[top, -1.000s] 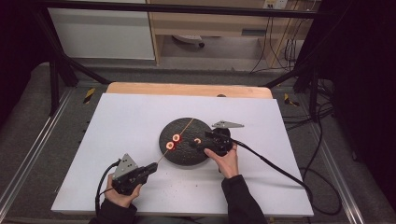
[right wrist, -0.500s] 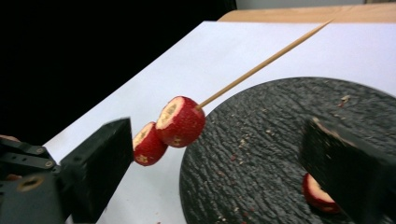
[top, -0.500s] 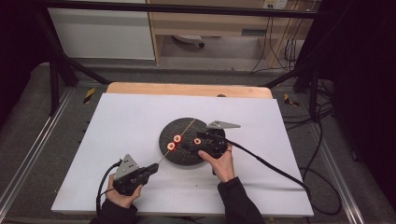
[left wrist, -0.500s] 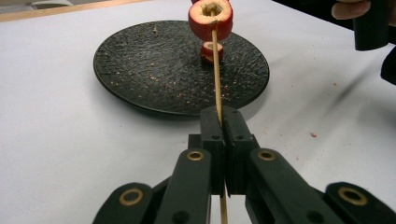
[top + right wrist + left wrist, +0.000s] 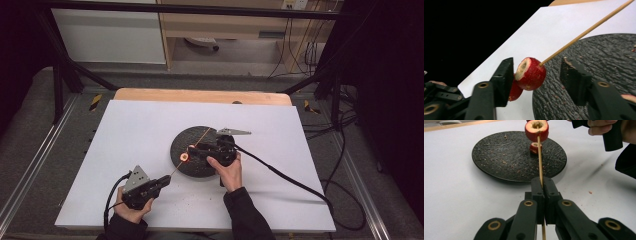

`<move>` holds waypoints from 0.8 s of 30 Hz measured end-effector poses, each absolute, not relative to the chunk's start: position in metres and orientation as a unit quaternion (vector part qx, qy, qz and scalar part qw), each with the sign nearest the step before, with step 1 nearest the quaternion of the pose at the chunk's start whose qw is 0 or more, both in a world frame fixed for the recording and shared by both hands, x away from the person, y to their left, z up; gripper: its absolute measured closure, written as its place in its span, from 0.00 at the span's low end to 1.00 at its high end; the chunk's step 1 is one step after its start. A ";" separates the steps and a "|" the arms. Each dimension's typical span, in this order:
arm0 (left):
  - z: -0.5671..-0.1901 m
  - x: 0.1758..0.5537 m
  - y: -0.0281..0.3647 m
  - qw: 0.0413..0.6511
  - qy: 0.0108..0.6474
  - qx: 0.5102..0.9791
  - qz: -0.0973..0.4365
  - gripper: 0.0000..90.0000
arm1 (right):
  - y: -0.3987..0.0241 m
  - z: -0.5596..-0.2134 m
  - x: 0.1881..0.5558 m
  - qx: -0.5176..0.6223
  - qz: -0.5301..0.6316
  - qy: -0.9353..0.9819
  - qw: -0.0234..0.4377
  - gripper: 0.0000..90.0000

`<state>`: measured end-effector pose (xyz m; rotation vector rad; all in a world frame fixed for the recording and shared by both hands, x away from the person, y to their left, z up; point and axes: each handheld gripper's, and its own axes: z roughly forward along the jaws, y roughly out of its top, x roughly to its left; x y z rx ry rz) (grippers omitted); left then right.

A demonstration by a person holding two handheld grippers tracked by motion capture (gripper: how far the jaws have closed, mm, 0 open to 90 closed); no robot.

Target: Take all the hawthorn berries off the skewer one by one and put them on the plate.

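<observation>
jaws of right gripper (image 5: 536, 75) just narrowed around skewered red fruit (image 5: 530, 73), untouched; left gripper (image 5: 543, 195) clamps skewer (image 5: 540, 160); sliding is next.

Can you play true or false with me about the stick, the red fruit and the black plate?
1. The left tool is pinching the wooden stick. True.
2. A red fruit piece is threaded on the stick. True.
3. The plate is white. False: it is black, on a white table.
4. The right tool is squeezing the fruit. False: its jaws have just been closing, but gaps show on both sides of the fruit.
5. A second fruit piece sits over the plate. True.
</observation>
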<state>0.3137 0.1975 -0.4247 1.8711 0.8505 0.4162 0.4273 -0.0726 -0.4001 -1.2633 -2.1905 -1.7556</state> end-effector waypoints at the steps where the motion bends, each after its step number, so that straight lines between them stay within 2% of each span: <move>1: -0.425 0.314 0.197 0.498 0.352 0.774 0.171 0.98 | -0.072 -0.400 0.427 -0.409 -0.571 -0.711 0.036 0.58; 7: -0.425 0.314 0.197 0.497 0.351 0.775 0.170 0.98 | -0.072 -0.401 0.427 -0.405 -0.572 -0.711 0.052 0.68; 24: -0.423 0.312 0.197 0.504 0.347 0.772 0.172 0.98 | -0.082 -0.388 0.432 -0.411 -0.577 -0.705 0.019 0.69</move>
